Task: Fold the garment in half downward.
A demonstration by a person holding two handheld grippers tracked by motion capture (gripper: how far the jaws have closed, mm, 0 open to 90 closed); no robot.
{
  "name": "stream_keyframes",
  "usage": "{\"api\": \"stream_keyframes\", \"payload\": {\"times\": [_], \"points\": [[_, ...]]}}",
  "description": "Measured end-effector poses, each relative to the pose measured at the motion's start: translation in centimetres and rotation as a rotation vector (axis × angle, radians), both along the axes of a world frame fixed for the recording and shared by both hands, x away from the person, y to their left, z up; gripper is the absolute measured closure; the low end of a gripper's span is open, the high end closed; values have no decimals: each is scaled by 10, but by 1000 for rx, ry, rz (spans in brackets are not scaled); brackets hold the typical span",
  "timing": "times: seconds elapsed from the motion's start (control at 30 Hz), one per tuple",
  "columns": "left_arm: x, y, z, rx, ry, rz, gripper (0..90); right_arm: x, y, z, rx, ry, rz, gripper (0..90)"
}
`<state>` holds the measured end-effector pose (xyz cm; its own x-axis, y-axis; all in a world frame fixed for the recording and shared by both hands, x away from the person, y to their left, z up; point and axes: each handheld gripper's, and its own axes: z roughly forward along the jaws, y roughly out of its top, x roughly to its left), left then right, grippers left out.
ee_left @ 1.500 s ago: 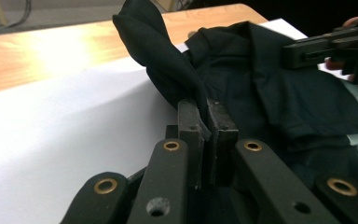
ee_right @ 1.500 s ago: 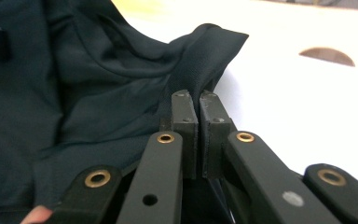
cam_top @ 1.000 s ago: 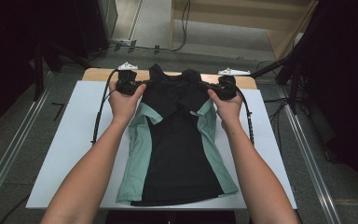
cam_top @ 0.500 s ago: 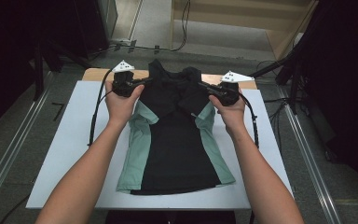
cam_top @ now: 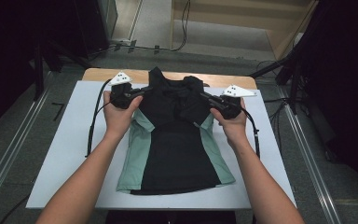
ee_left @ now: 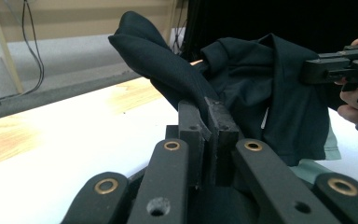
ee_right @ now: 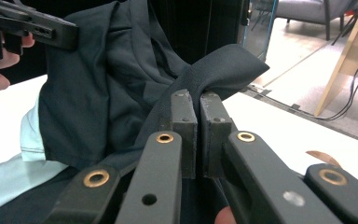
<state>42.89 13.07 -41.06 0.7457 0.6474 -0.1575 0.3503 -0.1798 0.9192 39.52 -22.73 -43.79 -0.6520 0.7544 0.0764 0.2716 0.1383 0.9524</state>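
Black and pale green fabric makes up the shirt, which lies on the white board covering most of the wooden table. Its hem is toward six o'clock and lies flat on the board, while its upper part, toward twelve o'clock, is lifted and bunched into dark folds. The green side panels show at the left and right of the black middle.

At about ten o'clock from the shirt's middle, the left gripper has its jaws pressed together on a fold of the black cloth; in the left gripper view this pinched fold comes out between the two jaws and rises up behind them. At about two o'clock, the right gripper is also clamped on the black cloth, and in the right gripper view the fabric is squeezed in the narrow slit between its jaws. The two grippers are apart, one at each shoulder side, and the raised cloth hangs between them. A cable trails from the left gripper down over the board.
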Motion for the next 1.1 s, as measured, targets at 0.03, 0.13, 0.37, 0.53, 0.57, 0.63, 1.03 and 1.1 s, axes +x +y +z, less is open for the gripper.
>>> {"api": "stream_keyframes", "payload": {"times": [0.03, 0.13, 0.37, 0.53, 0.57, 0.63, 1.03, 1.1], "points": [[-3, 0, -1, -3, -2, -3, 861, -3, 0, -1, -3, -5, 1, 849], [-14, -1, -3, 3, -25, -20, 860, -11, 2, -3, -20, -30, -7, 849], [-38, 2, -13, -3, -51, -38, 859, -34, 9, -11, -32, -63, 18, 848], [-55, 6, -24, -16, -50, -48, 858, -53, 10, -23, -31, -54, 63, 848], [-59, 7, -27, -20, -51, -51, 858, -53, 10, -23, -31, -54, 63, 848], [-67, 8, -31, -21, -53, -58, 857, -60, 10, -27, -28, -45, 72, 847], [-109, 12, -67, 59, 1, -88, 853, -98, 6, -54, -17, 59, 118, 834], [-114, 13, -72, 72, 21, -94, 850, -101, 3, -57, -17, 86, 111, 832]]}}
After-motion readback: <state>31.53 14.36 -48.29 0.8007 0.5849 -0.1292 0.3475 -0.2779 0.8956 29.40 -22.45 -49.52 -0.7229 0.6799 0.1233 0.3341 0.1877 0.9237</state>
